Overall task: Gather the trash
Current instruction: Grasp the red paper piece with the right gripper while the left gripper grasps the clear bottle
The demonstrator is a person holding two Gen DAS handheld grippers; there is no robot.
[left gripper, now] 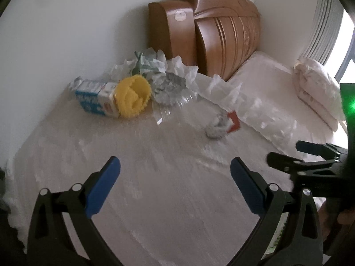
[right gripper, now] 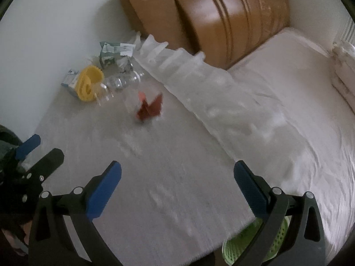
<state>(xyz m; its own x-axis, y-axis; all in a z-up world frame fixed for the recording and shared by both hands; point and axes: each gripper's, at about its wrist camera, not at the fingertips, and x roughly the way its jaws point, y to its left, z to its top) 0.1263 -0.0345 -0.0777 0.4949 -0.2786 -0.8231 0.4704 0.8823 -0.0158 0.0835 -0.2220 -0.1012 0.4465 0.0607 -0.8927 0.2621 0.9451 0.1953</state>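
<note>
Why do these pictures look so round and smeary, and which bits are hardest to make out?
Left wrist view: fisheye lens bends the edges; window glare top right; the crumpled wrapper is motion-smeared. Right wrist view: same bending; the red paper and clear bottle are blurred, while the right gripper looks sharp.

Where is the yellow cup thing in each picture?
Left wrist view: the yellow cup lies left of centre, against the blue and white carton.
Right wrist view: the yellow cup lies upper left, near the wall.
Shared landmark: the wooden headboard behind the trash.
</note>
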